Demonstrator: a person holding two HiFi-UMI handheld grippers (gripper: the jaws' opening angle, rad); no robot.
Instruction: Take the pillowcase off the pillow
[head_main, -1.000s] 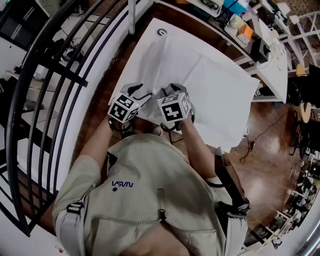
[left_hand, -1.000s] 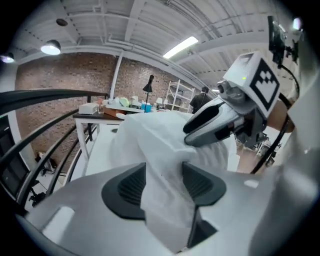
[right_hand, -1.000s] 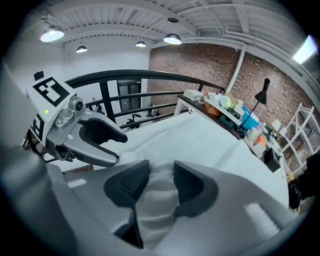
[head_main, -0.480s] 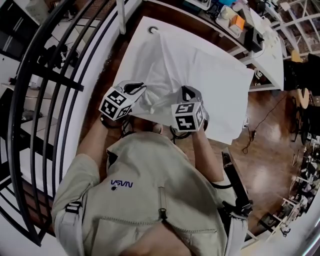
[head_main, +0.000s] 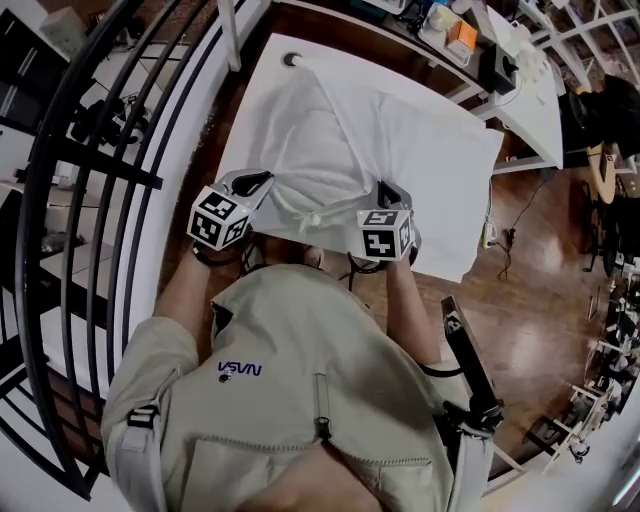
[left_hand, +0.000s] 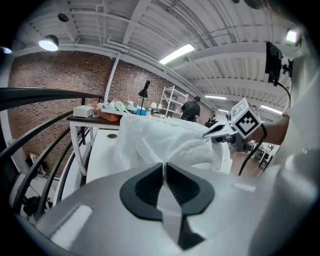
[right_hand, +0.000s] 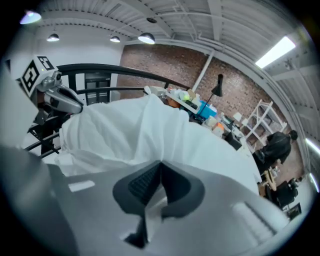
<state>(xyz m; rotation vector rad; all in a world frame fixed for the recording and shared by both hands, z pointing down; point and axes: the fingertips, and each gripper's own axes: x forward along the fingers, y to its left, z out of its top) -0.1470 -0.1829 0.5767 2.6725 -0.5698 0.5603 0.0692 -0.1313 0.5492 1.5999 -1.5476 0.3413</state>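
Shirt (head_main: 330, 410): pale khaki; fills lower centre of head view; person seen from above
Railing (head_main: 95, 170): black curved bars; left side of frame
Table (head_main: 455, 190): white top, upper centre; bare strip on its right side
Pillowcase (head_main: 320, 140): white; lies on table, centre-left; bulges w/ pillow inside, pillow itself covered; near edge bunched & stretched betw. both grippers
L gripper (head_main: 264, 180): left of centre; jaws have just been closing, now pinched on pillowcase's near-left edge, thin cloth betw. pads
R gripper (head_main: 386, 190): right of centre; jaws together, clamped on pillowcase's near-right edge
L cube (head_main: 218, 218), R cube (head_main: 386, 236): b/w square codes facing up; no letters
Grommet hole (head_main: 292, 59): round, dark-rimmed; table's far-left corner, just beyond pillowcase
Wordmark (head_main: 243, 370): dark blue, lower left on shirt; NASA in worm-style letters, upside down in this view
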